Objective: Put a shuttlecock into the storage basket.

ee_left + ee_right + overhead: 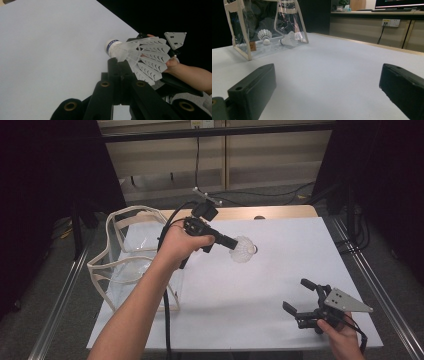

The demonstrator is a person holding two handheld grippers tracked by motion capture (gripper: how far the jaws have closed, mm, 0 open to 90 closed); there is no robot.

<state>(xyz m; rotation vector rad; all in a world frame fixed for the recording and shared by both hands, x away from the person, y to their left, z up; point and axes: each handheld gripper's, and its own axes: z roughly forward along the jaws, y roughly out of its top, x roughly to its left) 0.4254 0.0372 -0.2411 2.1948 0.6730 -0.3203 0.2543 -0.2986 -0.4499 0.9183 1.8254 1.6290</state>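
Left tool (229, 243) pinches shuttlecock (243, 249); clear bag (247, 47) holds two more

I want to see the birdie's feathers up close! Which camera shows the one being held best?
The left gripper view: the birdie is close, with its feathers and cork tip sharp. The high view shows it small and blurry, pinched by the left gripper.

The shuttlecock (140, 56) has a blue band (110, 46) around its white cork with small white lettering, too small to read; a small brown tag (252, 46) on the clear bag (244, 50) bears an unreadable mark
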